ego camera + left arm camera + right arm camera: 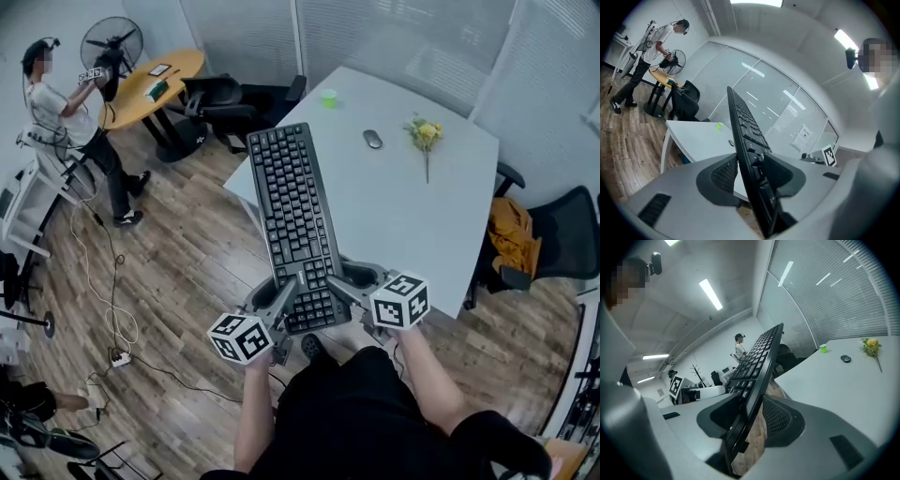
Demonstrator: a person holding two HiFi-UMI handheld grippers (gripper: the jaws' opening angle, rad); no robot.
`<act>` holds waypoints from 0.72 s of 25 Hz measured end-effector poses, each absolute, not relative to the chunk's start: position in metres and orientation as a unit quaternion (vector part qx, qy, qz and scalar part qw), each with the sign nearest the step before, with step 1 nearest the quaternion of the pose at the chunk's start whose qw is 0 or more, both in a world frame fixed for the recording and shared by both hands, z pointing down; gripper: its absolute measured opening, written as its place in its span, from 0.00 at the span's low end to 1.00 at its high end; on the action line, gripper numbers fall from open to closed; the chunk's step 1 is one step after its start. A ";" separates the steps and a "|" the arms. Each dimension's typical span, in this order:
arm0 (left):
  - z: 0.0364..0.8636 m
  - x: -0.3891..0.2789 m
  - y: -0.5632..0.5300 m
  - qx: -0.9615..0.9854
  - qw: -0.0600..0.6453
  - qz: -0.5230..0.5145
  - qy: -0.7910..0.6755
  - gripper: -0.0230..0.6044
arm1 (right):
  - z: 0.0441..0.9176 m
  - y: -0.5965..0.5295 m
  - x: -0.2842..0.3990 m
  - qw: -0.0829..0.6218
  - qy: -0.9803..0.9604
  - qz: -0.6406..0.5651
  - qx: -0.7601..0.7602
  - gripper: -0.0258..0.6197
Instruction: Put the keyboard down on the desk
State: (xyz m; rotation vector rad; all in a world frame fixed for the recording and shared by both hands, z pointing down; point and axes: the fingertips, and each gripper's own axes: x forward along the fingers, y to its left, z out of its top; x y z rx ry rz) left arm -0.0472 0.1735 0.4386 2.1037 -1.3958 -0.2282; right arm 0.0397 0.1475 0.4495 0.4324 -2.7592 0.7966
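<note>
Clamping keyboard (292, 216), spread wide: left claw (284, 295), right claw (349, 281).

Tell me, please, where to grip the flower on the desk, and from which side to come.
Probably the bare stem, from above, with the jaws across it. The flower lies flat on the desk, and its stem points toward the near edge. The yellow head looks soft and might crush.

an office: white desk (412, 216), black swivel chairs (220, 98) and a round table (131, 94) far left, blinded glass partitions (403, 37), strip lights (711, 294) overhead.
</note>
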 end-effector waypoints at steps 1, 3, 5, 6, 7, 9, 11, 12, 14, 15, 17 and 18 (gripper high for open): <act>0.439 -0.059 0.175 0.792 0.301 -0.086 -0.524 0.28 | 0.449 0.149 0.028 0.121 -0.942 0.273 0.149 0.30; 0.440 -0.082 0.178 0.792 0.306 -0.088 -0.521 0.28 | 0.449 0.153 0.005 0.127 -0.941 0.276 0.152 0.30; 0.441 -0.098 0.182 0.790 0.312 -0.089 -0.520 0.28 | 0.451 0.157 -0.010 0.133 -0.938 0.280 0.153 0.30; 0.442 -0.101 0.184 0.790 0.314 -0.089 -0.519 0.28 | 0.452 0.159 -0.014 0.136 -0.937 0.283 0.153 0.30; 0.444 -0.104 0.185 0.789 0.316 -0.088 -0.519 0.28 | 0.454 0.160 -0.016 0.139 -0.936 0.285 0.152 0.30; 0.447 -0.109 0.186 0.787 0.319 -0.087 -0.520 0.28 | 0.457 0.161 -0.021 0.146 -0.935 0.285 0.151 0.30; 0.450 -0.114 0.187 0.784 0.322 -0.086 -0.523 0.28 | 0.460 0.161 -0.026 0.153 -0.935 0.283 0.149 0.30; 0.452 -0.115 0.187 0.783 0.324 -0.087 -0.524 0.28 | 0.461 0.161 -0.028 0.157 -0.934 0.283 0.148 0.30; 0.455 -0.118 0.186 0.781 0.329 -0.087 -0.524 0.28 | 0.464 0.160 -0.030 0.163 -0.933 0.285 0.147 0.30; 0.457 -0.119 0.185 0.780 0.332 -0.088 -0.524 0.28 | 0.465 0.158 -0.032 0.165 -0.933 0.285 0.147 0.30; 0.460 -0.122 0.180 0.777 0.339 -0.090 -0.523 0.28 | 0.468 0.154 -0.035 0.170 -0.931 0.286 0.149 0.30; 0.461 -0.123 0.176 0.776 0.342 -0.090 -0.522 0.28 | 0.469 0.150 -0.035 0.172 -0.930 0.288 0.150 0.30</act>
